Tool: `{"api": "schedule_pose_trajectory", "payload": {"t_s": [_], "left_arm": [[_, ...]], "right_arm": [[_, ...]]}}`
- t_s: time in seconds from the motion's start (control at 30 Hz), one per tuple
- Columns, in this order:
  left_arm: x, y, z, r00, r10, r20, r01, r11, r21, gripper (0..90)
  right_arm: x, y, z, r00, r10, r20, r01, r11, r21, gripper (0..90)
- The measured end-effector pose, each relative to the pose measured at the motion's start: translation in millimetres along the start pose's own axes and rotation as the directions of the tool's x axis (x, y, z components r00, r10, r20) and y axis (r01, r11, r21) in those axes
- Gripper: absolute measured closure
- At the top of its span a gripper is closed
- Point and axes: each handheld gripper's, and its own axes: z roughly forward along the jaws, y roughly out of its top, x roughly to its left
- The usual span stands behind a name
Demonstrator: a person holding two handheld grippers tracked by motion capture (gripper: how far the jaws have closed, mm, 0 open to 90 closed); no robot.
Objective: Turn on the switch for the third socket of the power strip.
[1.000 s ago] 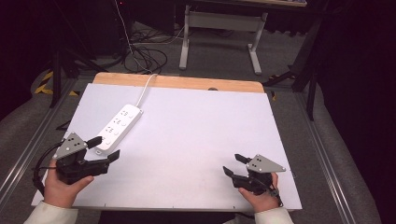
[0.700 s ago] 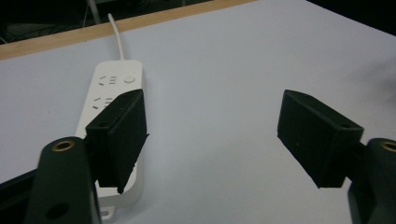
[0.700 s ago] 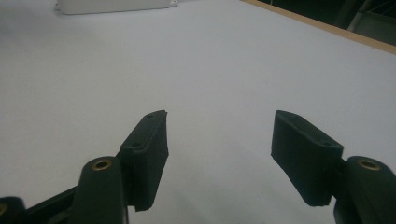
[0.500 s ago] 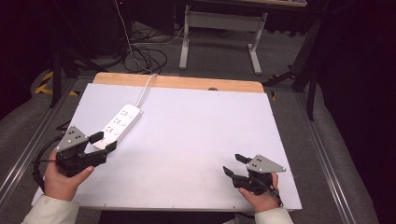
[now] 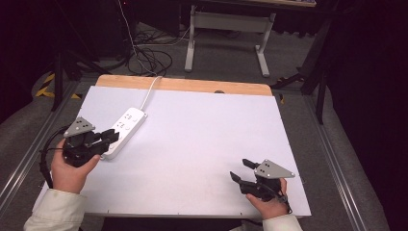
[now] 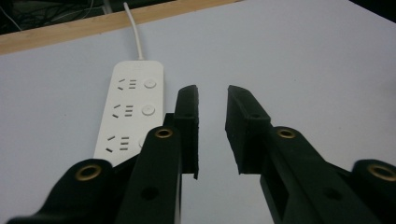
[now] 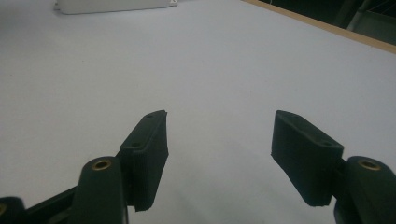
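A white power strip (image 5: 126,131) with three sockets lies on the left of the white table (image 5: 207,139), its cord running off the far edge. My left gripper (image 5: 111,137) hovers at the strip's near right side. In the left gripper view the strip (image 6: 130,114) sits just left of the jaws. That gripper (image 6: 212,93) has just been closing; a narrow gap remains and nothing is between the jaws. My right gripper (image 5: 239,169) rests near the front right, jaws wide apart (image 7: 219,116) over bare table, with the strip (image 7: 112,5) far off.
A wooden strip (image 5: 183,85) edges the table's far side. Behind it are loose cables (image 5: 144,57) on the floor and a white desk frame (image 5: 226,29). Metal rails run along both sides of the table.
My left gripper has moved away from the front edge toward the power strip and risen a little, and its jaws have narrowed. The right gripper has stayed put.
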Motion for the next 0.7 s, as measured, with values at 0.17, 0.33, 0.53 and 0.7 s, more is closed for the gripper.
{"api": "schedule_pose_trajectory", "payload": {"t_s": [0.17, 0.33, 0.53, 0.7], "left_arm": [[8.5, 1.4, 7.3, 0.9996, -0.028, 0.001, 0.028, 0.9996, 0.011, 87.1], [15.1, 2.8, 14.2, 0.9989, -0.047, 0.003, 0.047, 0.9988, 0.009, 90.0], [25.5, 3.2, 21.4, 0.9973, -0.071, -0.019, 0.071, 0.9974, 0.011, 90.0], [31.0, 3.1, 28.3, 0.9960, -0.081, -0.037, 0.082, 0.9966, 0.009, 90.0]], "right_arm": [[0.0, -0.2, -0.2, 1.0000, -0.001, 0.000, 0.001, 1.000, 0.000, 36.7], [0.0, -0.2, 0.1, 1.0000, 0.001, -0.002, -0.001, 1.000, -0.001, 36.7], [-0.3, -0.4, -0.1, 1.0000, 0.001, 0.001, -0.001, 1.000, -0.001, 36.7], [-0.3, -0.6, 0.3, 1.0000, 0.003, 0.001, -0.003, 1.000, -0.001, 36.7]]}}
